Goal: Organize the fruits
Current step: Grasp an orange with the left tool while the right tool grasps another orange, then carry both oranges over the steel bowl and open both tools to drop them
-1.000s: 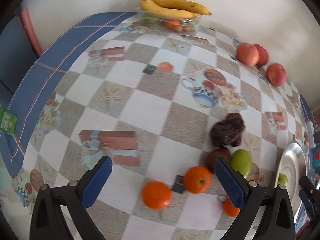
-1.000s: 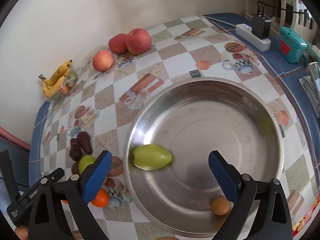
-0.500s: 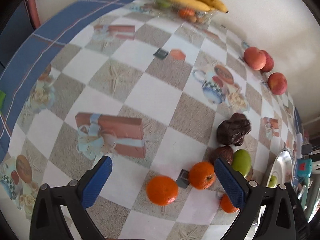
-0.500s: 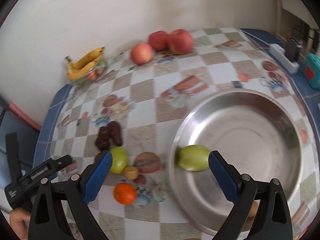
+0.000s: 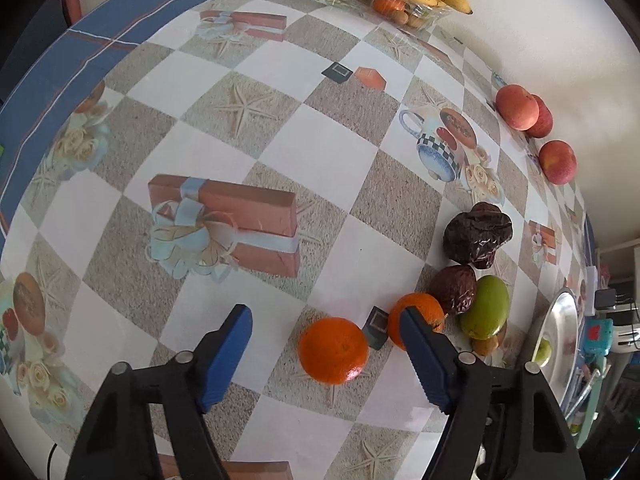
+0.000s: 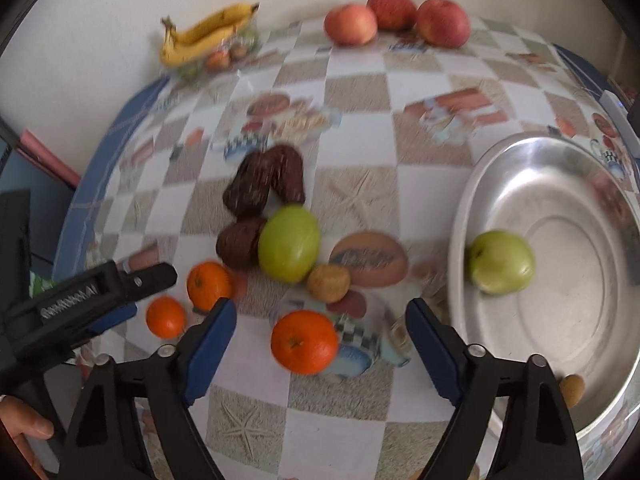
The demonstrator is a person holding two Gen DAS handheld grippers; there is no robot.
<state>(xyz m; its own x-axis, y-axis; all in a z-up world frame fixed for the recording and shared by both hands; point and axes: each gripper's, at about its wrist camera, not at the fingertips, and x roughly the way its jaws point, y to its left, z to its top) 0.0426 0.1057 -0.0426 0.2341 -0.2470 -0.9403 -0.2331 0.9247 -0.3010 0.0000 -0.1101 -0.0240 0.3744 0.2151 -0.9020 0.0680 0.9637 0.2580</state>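
Three round orange tangerines lay loose on the checked tablecloth beside a green oval fruit and dark wrinkled fruits; one green apple sat in the shiny steel bowl, judged the collection point. Right gripper hovered wide open and empty over the nearest tangerine, likely lining up a grasp. Left gripper, equally spread and empty, framed another tangerine.

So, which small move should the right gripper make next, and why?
Probably lower the open right gripper around the orange that lies between its fingers. It holds nothing, this orange is the nearest fruit on the table, and the metal bowl, already holding a green fruit, is just to the right.
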